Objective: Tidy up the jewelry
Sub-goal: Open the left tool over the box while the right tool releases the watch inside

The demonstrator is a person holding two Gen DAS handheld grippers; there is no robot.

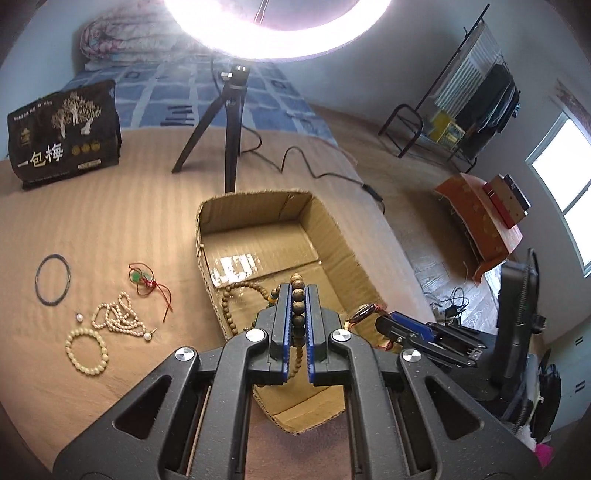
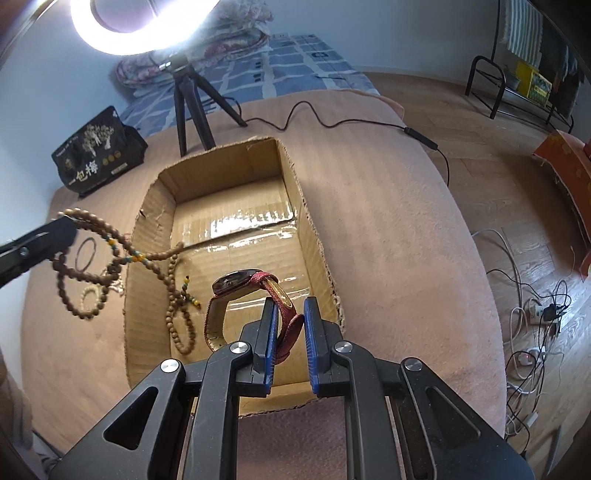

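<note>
You can't see the top of the bright round ring lamp [image 1: 277, 29]; your black left gripper [image 2: 40, 240] looks blurry.

Bracelets [image 1: 87, 350] lie left of the box [image 1: 334, 236].

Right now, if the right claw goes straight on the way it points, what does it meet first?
Probably the taped floor of the cardboard box; the right claw, gripping the red watch, points down into it. Depth is unclear.
</note>
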